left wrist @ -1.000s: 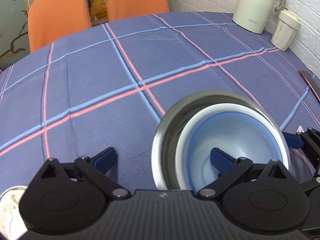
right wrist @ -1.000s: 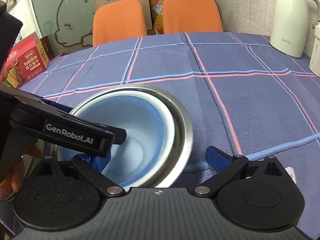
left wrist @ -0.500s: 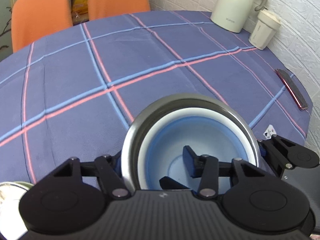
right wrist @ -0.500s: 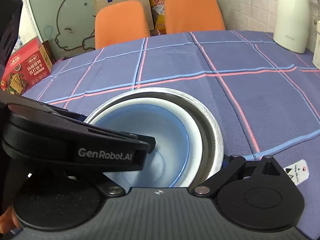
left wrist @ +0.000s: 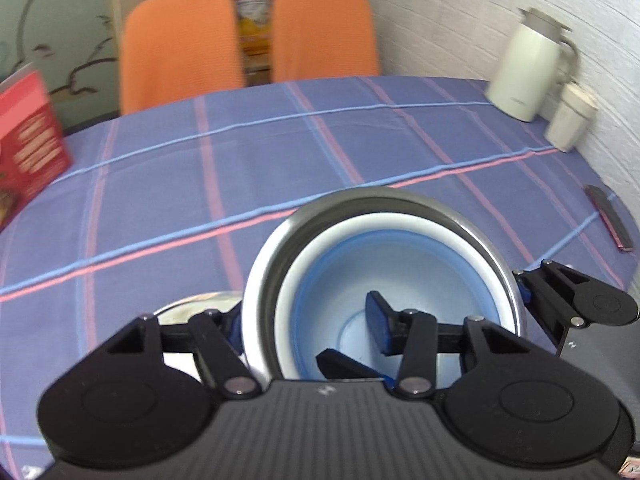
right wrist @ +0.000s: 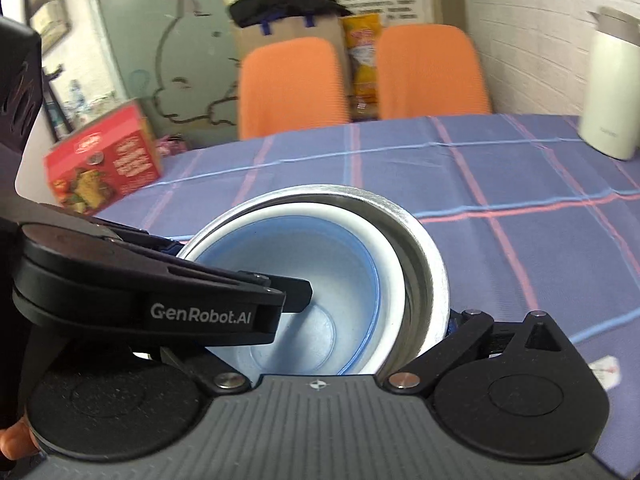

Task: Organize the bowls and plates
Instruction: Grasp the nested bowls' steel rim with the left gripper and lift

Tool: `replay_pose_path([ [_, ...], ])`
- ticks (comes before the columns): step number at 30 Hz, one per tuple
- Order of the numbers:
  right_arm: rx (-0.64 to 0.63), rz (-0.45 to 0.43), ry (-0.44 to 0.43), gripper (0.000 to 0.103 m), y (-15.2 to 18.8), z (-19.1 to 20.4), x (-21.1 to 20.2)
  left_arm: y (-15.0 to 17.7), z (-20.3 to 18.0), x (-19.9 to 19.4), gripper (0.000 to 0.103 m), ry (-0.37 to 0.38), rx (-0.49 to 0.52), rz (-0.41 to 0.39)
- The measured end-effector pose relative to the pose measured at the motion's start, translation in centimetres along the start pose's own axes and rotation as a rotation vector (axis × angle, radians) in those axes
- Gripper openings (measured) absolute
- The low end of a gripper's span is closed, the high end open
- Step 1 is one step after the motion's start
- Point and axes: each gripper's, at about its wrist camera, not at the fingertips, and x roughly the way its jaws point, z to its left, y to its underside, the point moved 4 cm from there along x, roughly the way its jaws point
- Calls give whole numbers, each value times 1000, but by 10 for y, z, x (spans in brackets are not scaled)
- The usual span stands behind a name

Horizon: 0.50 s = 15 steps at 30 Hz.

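The left hand-held gripper has just closed and is clamped across the near-left wall of the nested bowls: one finger sits inside the blue bowl, the other outside the steel rim. The right hand-held gripper bites the same stack from the opposite side, its outer finger pressed against the steel wall; its inner finger is hidden behind the left tool, so the clamp looks real but I cannot see both pads. The stack itself is three deep: the blue bowl sits in a white bowl, and that in a steel bowl. It seems to be held just off the checked table, though the blur makes that hard to swear to. A plate lies on the cloth just left of the stack, partly under the left tool. Further out stand a cream jug and a small cup by the wall, a phone at the right edge, a red box to the left, and two orange chairs beyond. I judge this to be the carrying step, both hands moving the stacked bowls together. The next move calls for keeping the two grips level and matched, so the inner bowls do not slide, and setting the stack down squarely.
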Motion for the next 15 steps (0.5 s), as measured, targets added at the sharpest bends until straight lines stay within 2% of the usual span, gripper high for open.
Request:
replay_pose_path([
  [4,-61,34,-106,88,6,50,19,27,47,-10,47,-47,-83,22],
  [7,-102,75,-161,88,14,82,31,43,70,-10,47,-28,-143,33],
  [12,-167,116,-174,88,26,113,42,56,82,-4,46,-19,-146,23],
  [15,-174,151,-173,88,33,117,46,58,83,-5,53,-5,-132,-8],
])
